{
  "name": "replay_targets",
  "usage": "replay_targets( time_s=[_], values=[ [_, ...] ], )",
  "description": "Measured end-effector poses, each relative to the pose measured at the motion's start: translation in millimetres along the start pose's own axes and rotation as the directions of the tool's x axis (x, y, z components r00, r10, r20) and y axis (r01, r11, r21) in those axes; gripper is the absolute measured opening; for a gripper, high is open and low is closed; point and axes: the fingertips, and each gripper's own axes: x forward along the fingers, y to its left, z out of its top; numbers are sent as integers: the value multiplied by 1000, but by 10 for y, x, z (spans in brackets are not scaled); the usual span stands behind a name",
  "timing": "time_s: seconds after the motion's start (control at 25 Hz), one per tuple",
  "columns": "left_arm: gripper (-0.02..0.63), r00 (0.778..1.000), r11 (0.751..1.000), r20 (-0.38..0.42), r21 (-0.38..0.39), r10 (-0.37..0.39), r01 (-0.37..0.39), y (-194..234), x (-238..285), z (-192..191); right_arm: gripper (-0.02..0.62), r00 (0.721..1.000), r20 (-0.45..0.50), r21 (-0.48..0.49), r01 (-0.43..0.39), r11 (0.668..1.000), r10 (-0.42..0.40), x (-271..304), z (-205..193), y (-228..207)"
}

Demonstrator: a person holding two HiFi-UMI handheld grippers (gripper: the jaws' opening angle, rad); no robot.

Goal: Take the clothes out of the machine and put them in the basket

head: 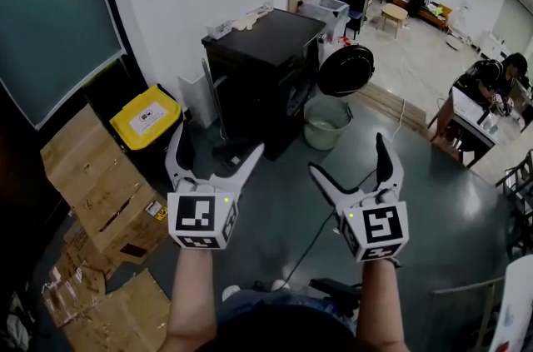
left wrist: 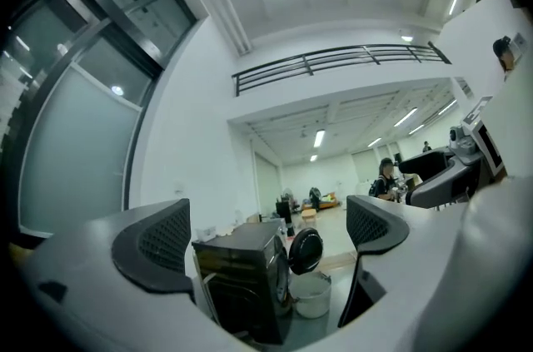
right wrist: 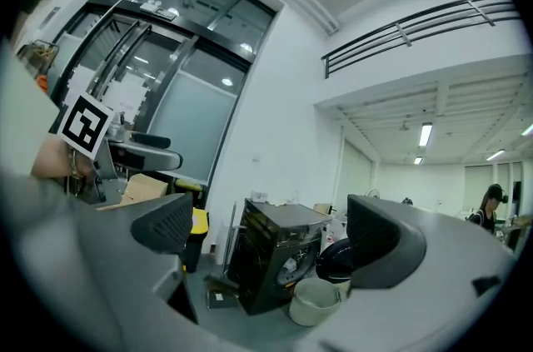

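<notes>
Both grippers are held level and side by side, well short of the machine point(head: 262, 67), which stands at 12 o'clock from them. This is judged to be an approach, with nothing reached yet. The left gripper point(head: 216, 141) is seen with its jaws spread wide and nothing between them, and the same is seen of the right gripper point(head: 348, 155). The spread is presumably chosen so that cloth can be taken at once.

The machine is a dark, glossy, boxy cabinet with a flat top. Its round door point(head: 346, 69) is swung out at 3 o'clock, so the drum mouth is free. No clothes can be made out, as the drum's inside is too dark to read. The basket point(head: 326, 121), a pale, smooth, round tub, is set on the floor at 5 o'clock of the machine, just under the door, presumably so that clothes need only a short carry.
</notes>
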Motion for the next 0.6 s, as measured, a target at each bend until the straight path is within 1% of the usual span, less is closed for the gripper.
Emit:
replay_targets(
  time_s=[0.16,0.44,0.6],
  values=[
    [568,1000,1000,-9,13,1,-1,-243,106,-26,554,1000,-15,16,16,1000,-16,-86,-168,-317],
    [568,998,998,-39,32,-51,52,-528,435,-136,552,998,-56,37,44,998,-42,-24,-457,-670],
    [567,995,996,-62,44,-80,83,-588,733,-244,551,995,-69,44,70,997,-67,119,-534,-859]
  ],
)
